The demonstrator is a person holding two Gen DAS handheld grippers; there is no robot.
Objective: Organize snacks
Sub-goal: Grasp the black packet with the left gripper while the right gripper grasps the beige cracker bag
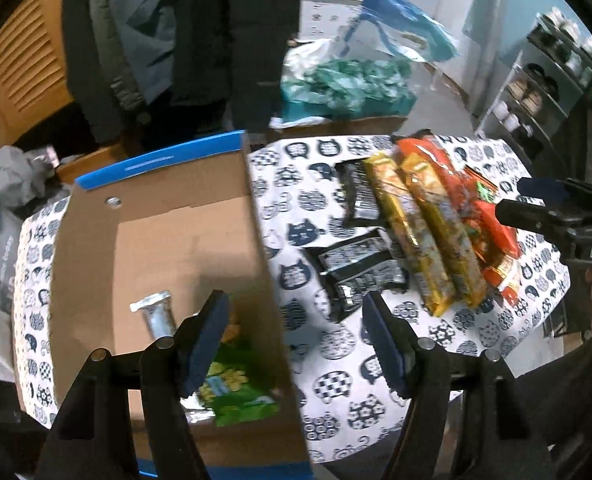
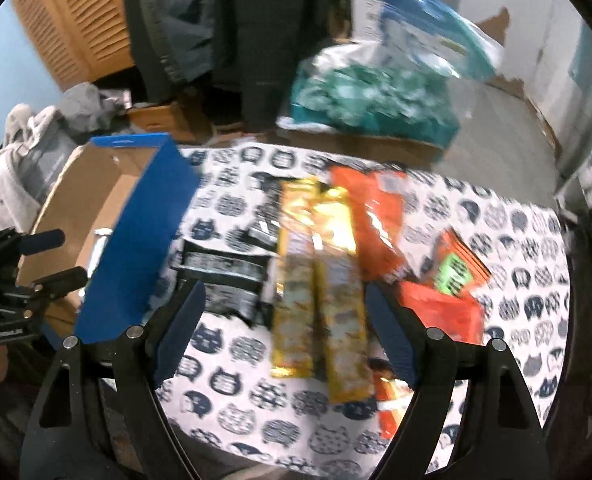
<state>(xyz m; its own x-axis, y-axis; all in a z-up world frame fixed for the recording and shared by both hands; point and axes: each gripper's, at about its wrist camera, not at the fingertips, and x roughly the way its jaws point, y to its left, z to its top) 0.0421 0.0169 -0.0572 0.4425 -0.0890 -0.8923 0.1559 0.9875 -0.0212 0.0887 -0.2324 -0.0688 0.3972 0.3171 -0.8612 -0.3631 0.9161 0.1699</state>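
- The step in hand looks like a pick: some snacks already lie in the cardboard box (image 1: 156, 248), and a loose spread still waits on the worktop (image 2: 516, 240) with its cat-print cloth.
- The left tool (image 1: 296, 344) hangs over the box's right wall with its jaws wide and nothing between the pads. A green snack bag (image 1: 236, 392) lies in the box's near corner just under its left finger, beside a silver-wrapped piece (image 1: 156, 312).
- The right tool (image 2: 286, 332) hovers over the loose pile, jaws wide and empty. Two long yellow packs (image 2: 316, 292) lie side by side directly beneath the gap between its fingers.
- Black packets (image 2: 220, 276) lie to the left of the yellow packs, near the box's blue outer wall; orange packs (image 2: 380, 216) lie to their right, partly under them.
- The next move, as I judge it, calls for the right tool to sink onto one yellow pack and close across its narrow width, taking care not to pinch its neighbour too.
- The right-wrist view is blurred, so finer overlaps in the pile cannot be told.
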